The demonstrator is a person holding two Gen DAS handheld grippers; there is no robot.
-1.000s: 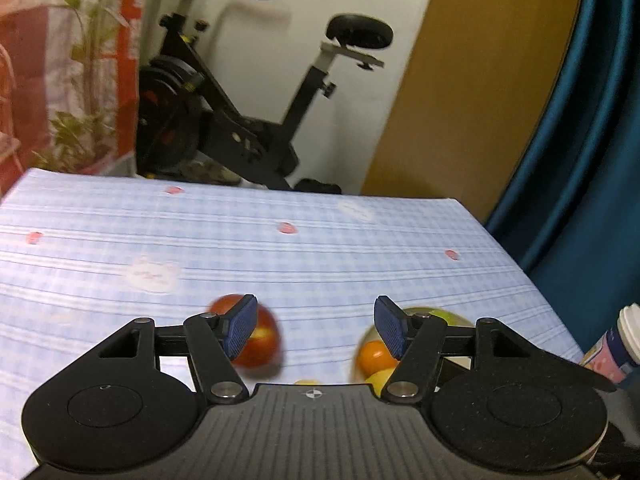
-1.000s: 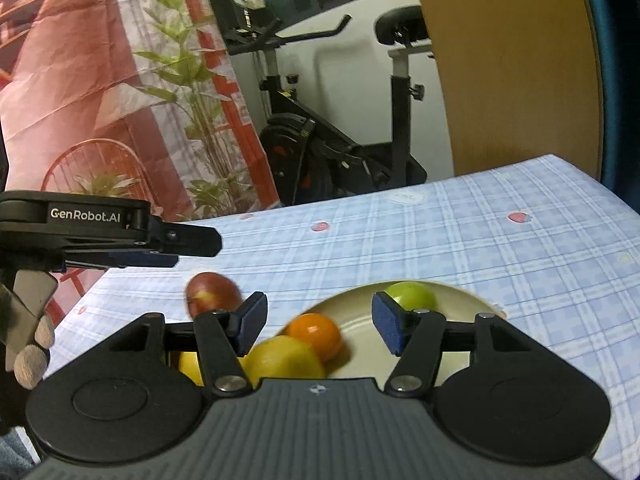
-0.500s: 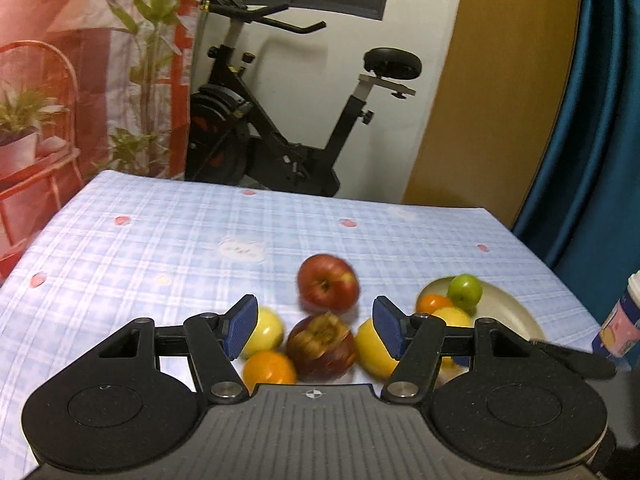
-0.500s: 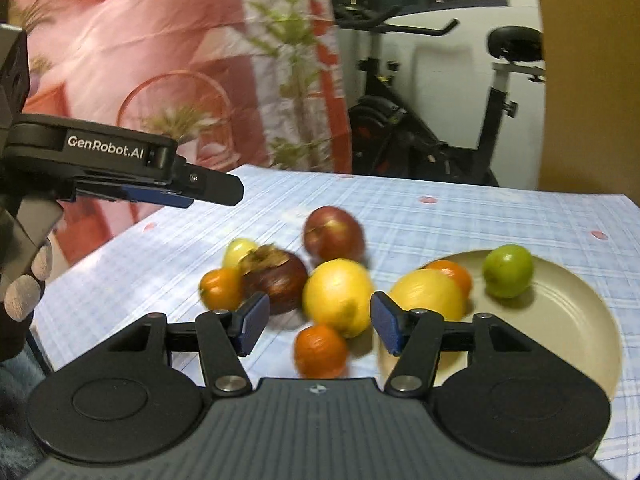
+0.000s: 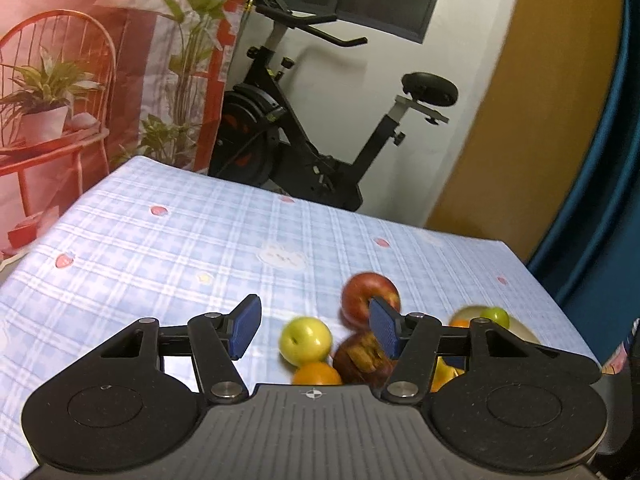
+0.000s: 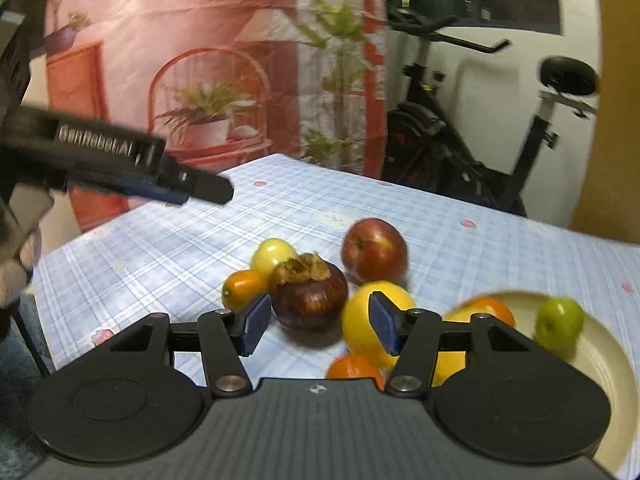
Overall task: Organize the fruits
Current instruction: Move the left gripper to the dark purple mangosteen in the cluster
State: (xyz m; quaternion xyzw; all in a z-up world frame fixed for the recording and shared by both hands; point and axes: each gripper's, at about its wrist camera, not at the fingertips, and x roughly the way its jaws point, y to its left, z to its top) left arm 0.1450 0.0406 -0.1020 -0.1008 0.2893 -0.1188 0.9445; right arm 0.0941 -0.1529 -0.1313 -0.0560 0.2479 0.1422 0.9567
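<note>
Several fruits lie on the blue checked tablecloth point(image 6: 160, 248): a red apple point(image 6: 374, 250), a dark mangosteen point(image 6: 310, 292), a yellow-green apple point(image 6: 272, 254), a small orange point(image 6: 242, 288), a yellow lemon point(image 6: 366, 318) and another orange point(image 6: 352, 368). A cream plate point(image 6: 612, 376) at right holds a green fruit point(image 6: 558, 322) and an orange point(image 6: 490, 308). My right gripper point(image 6: 316, 326) is open and empty, just before the mangosteen. My left gripper point(image 5: 314, 332) is open and empty above the yellow-green apple point(image 5: 306, 340); it also shows in the right wrist view point(image 6: 176, 186).
An exercise bike point(image 5: 304, 136) stands behind the table's far edge. A red printed backdrop with plants point(image 6: 200, 80) hangs at the left. A blue curtain point(image 5: 600, 160) and a small bottle point(image 5: 618, 360) are at the right edge.
Both grippers have pulled back and swung left, so the whole fruit pile shows now. Both stayed open and empty.
</note>
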